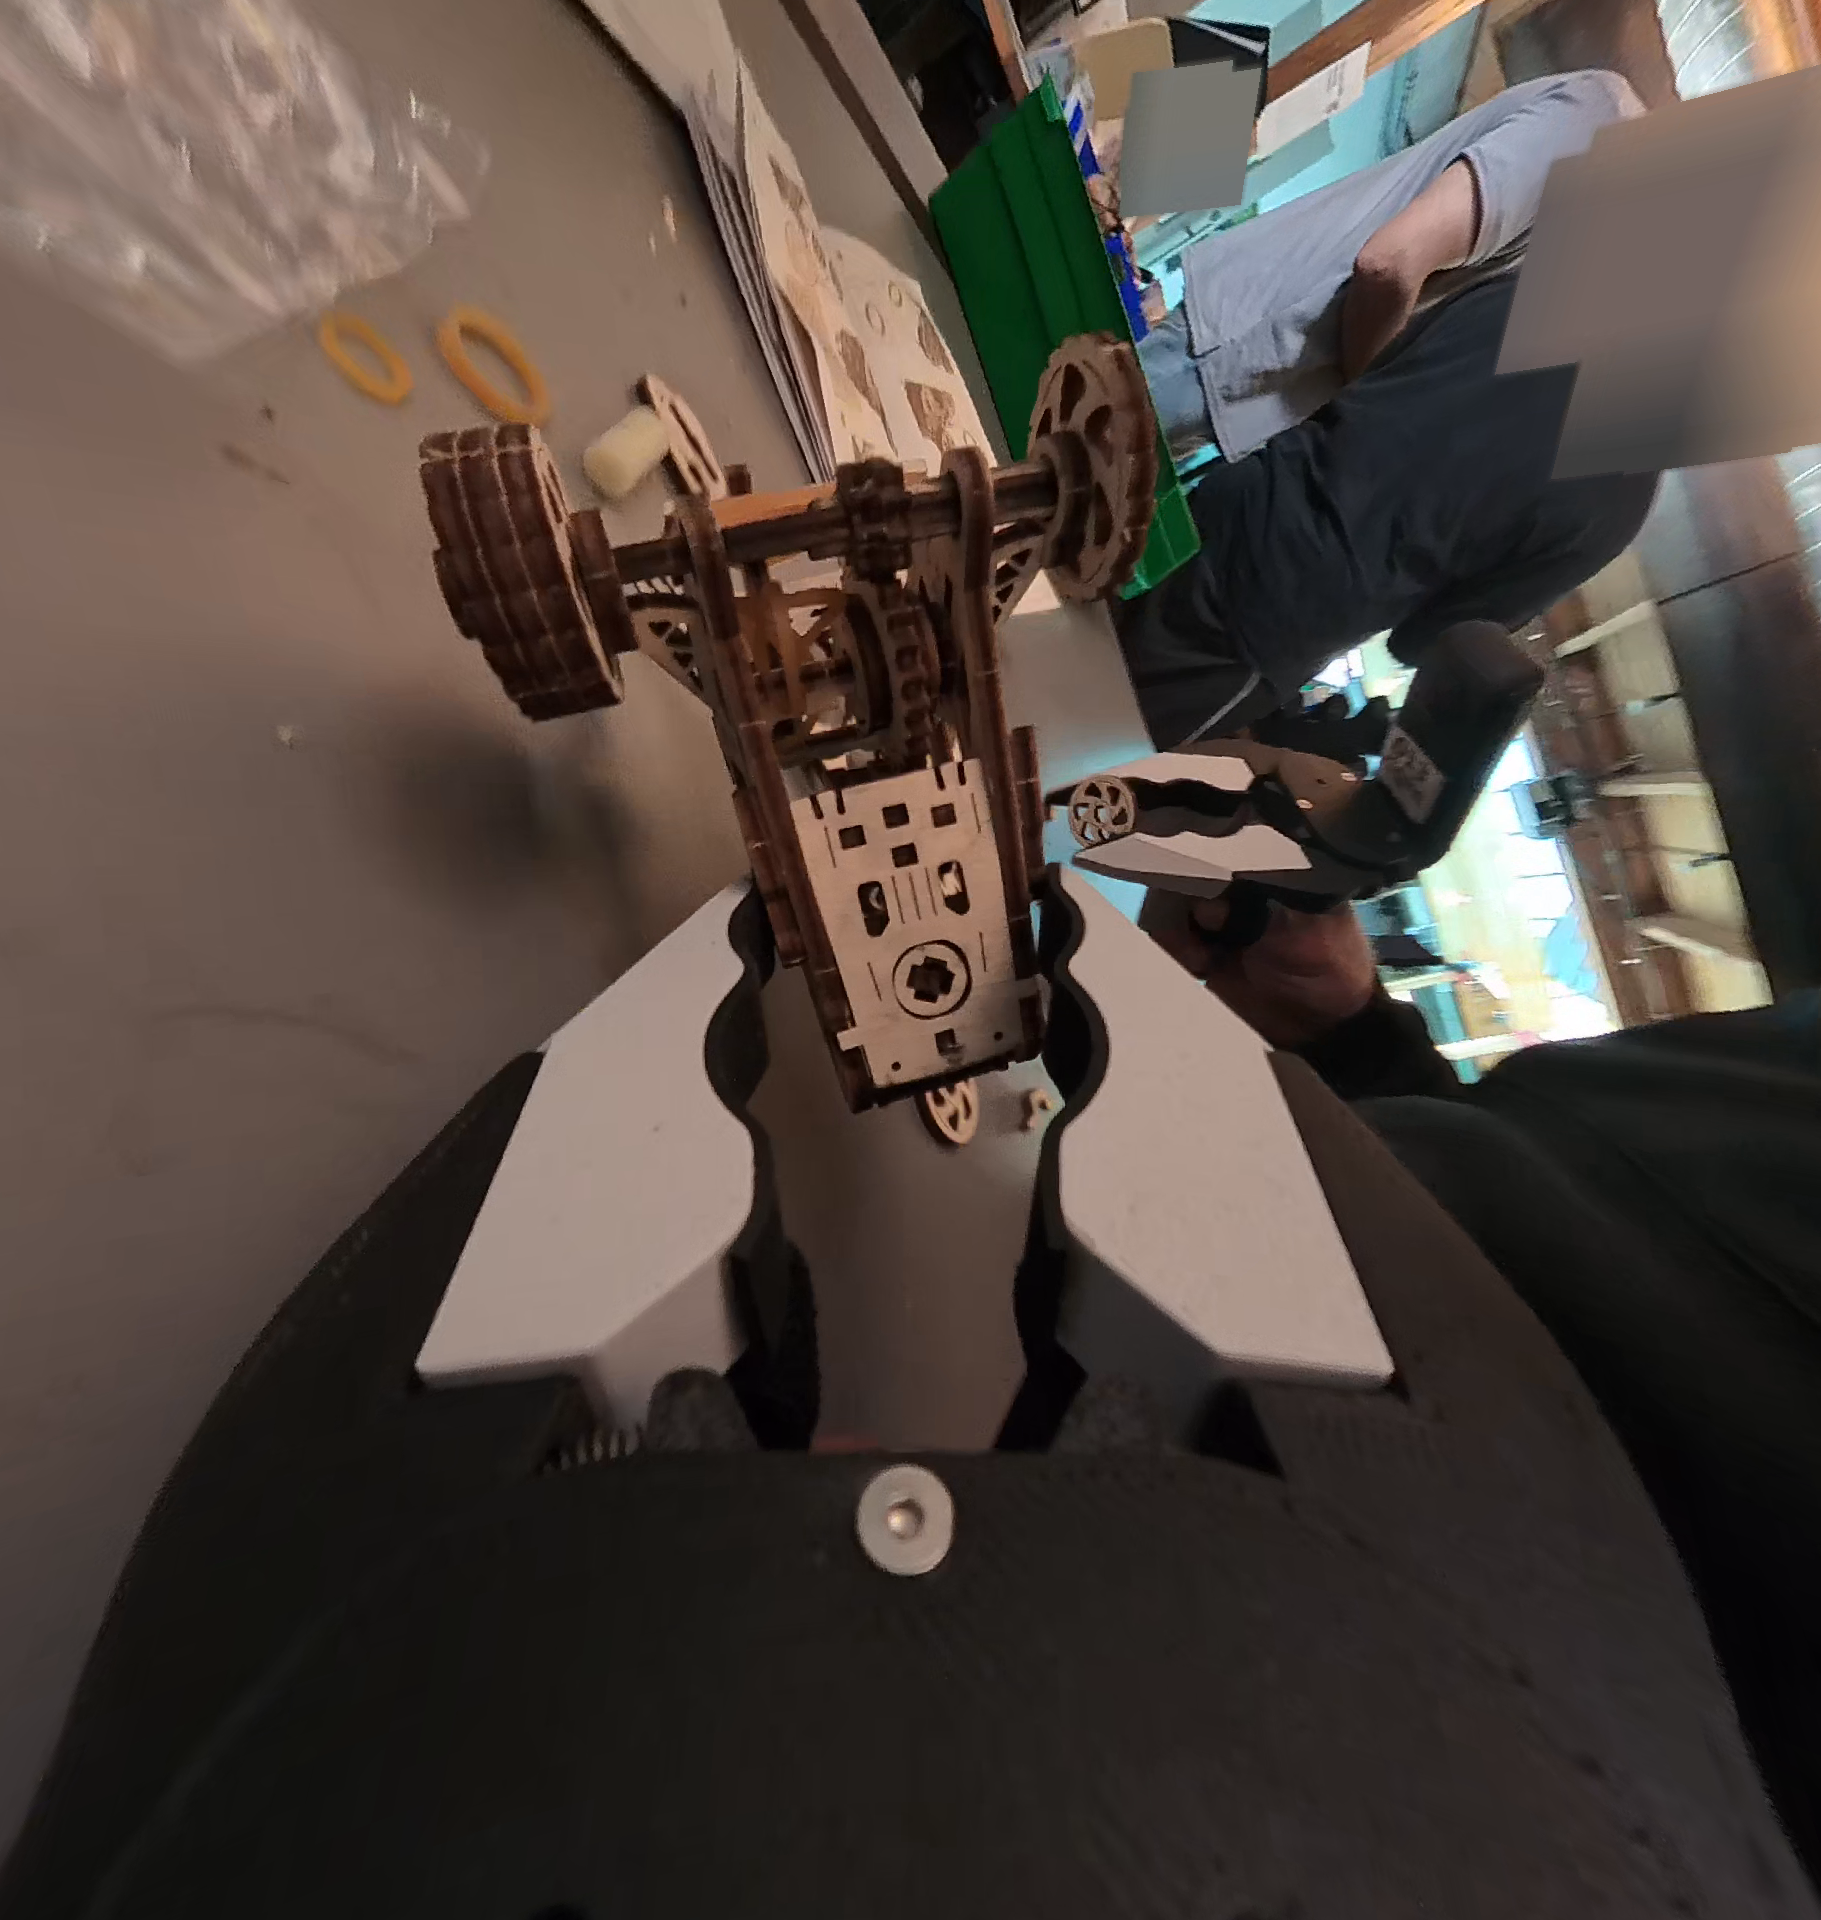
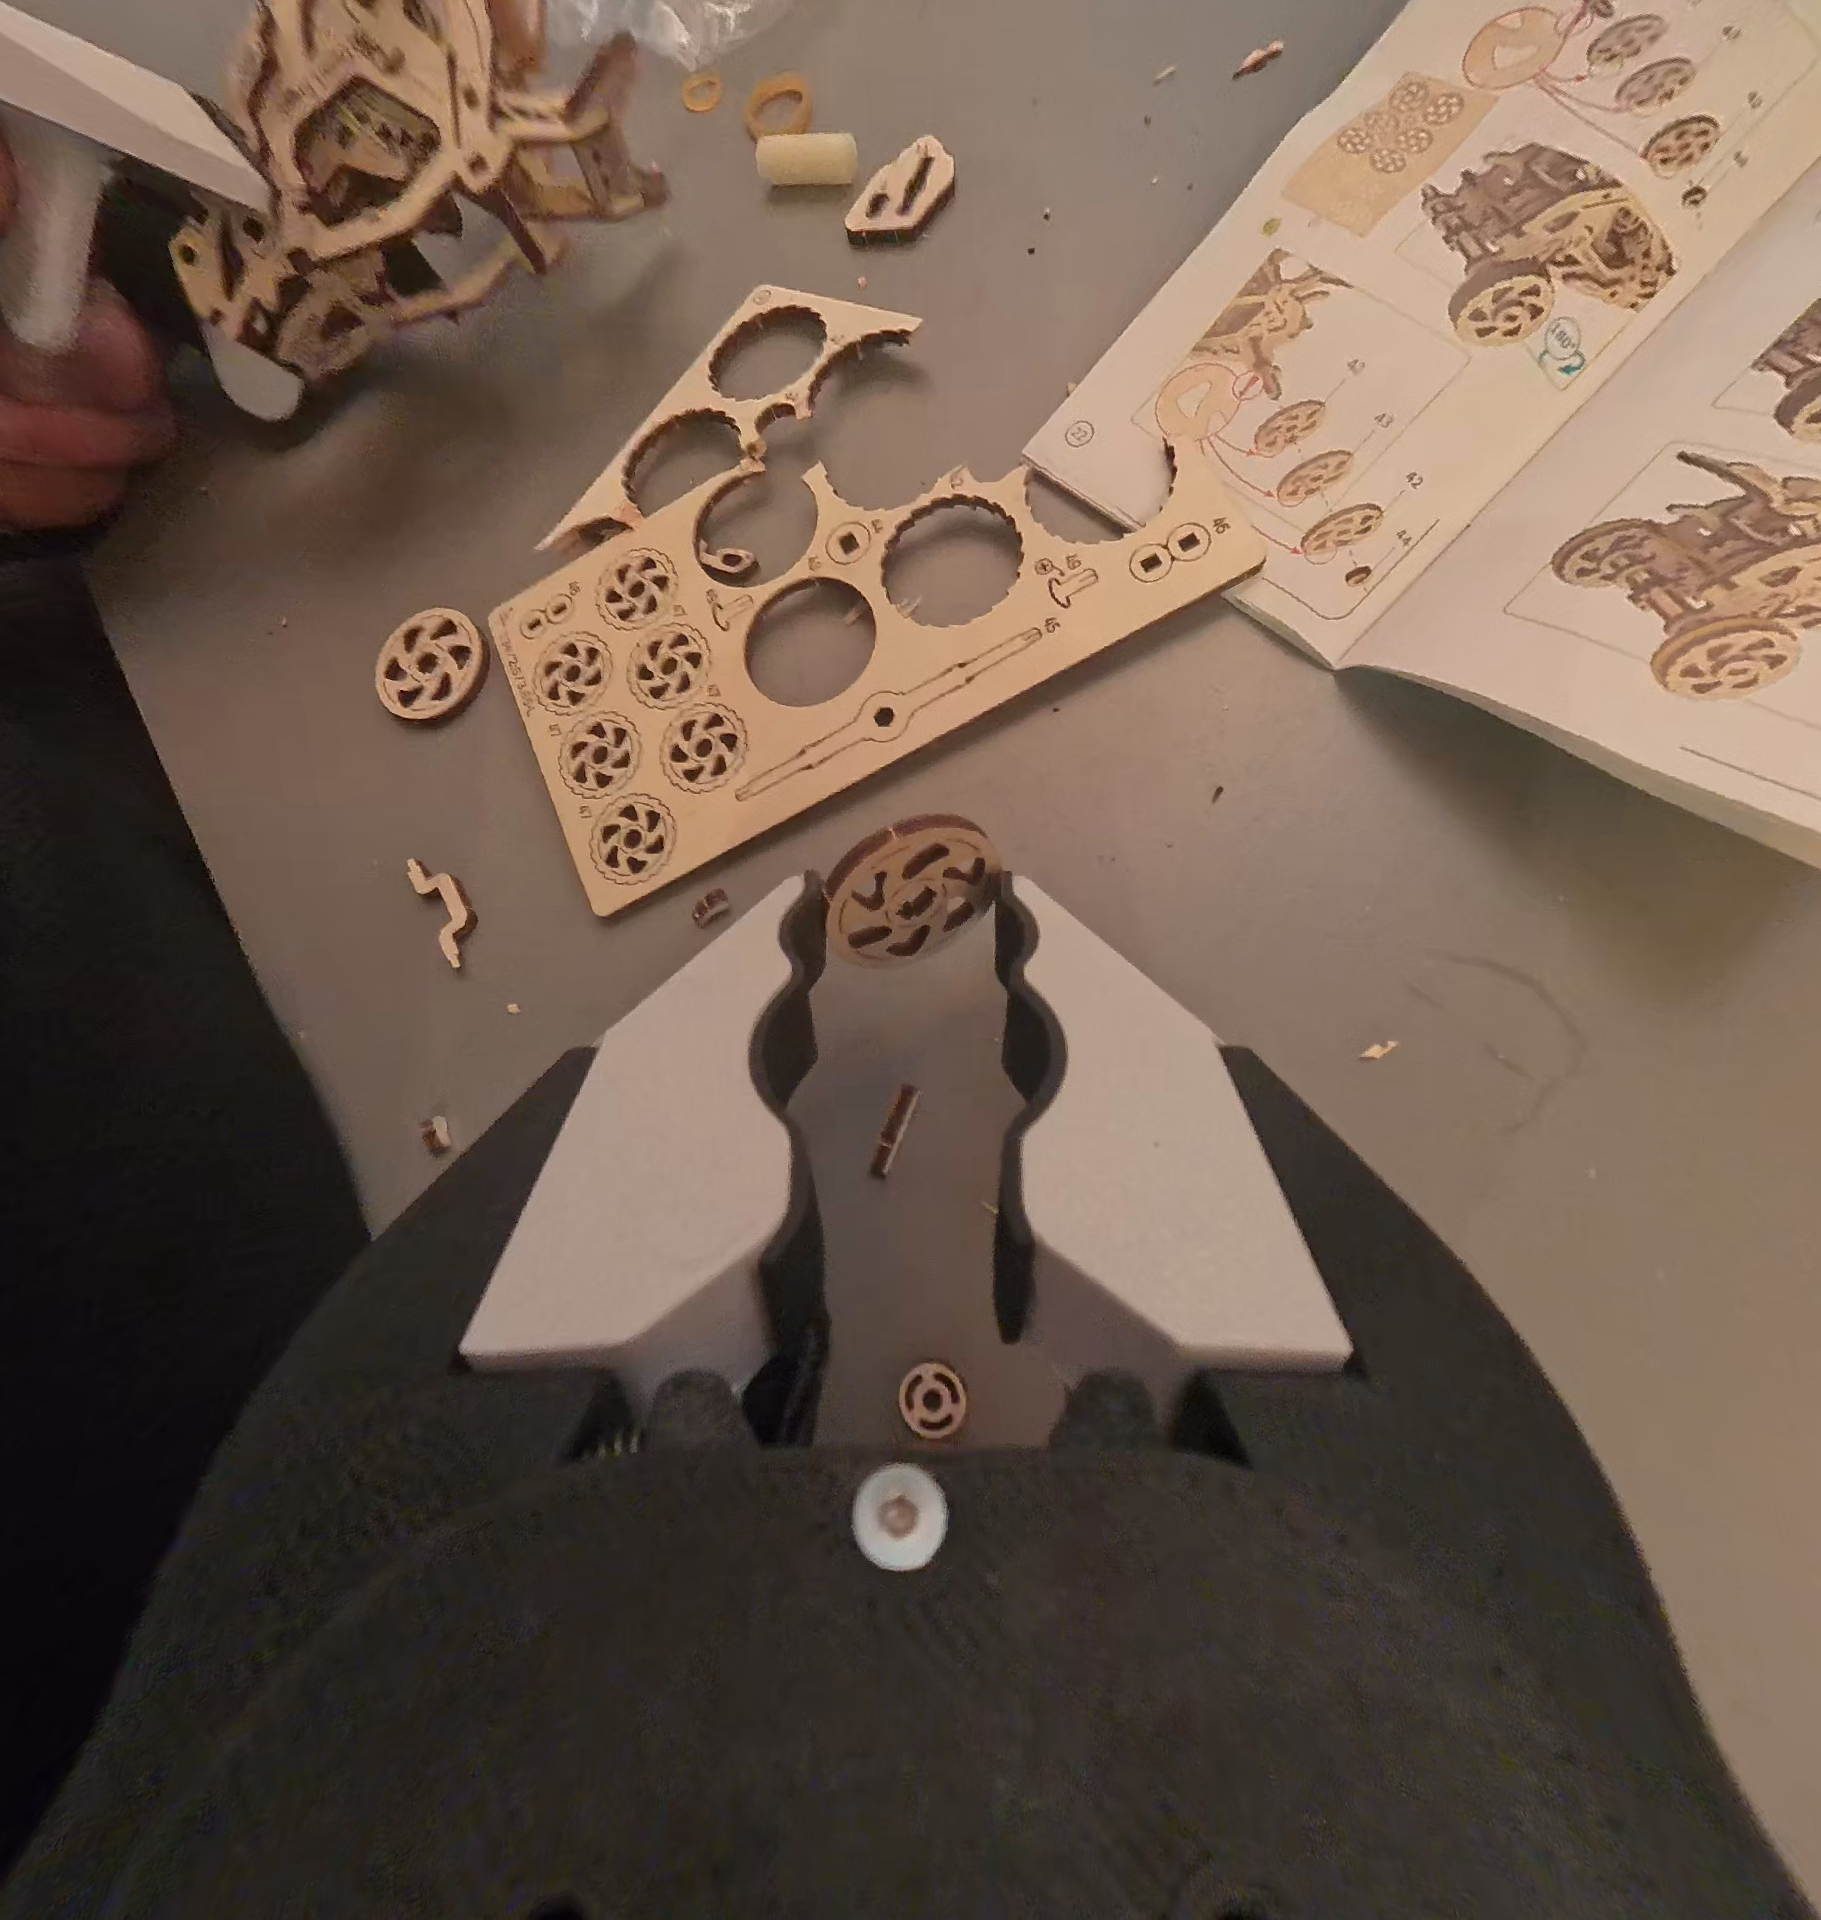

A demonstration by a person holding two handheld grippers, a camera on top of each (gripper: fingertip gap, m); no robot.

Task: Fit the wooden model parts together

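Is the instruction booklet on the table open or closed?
Open. The instruction booklet lies flat on the grey table, its printed pages facing up.

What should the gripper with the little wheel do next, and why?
Probably carry the small wheel over to the wooden car. The right gripper already pinches the wheel above the table, and the left gripper holds the car up, ready.
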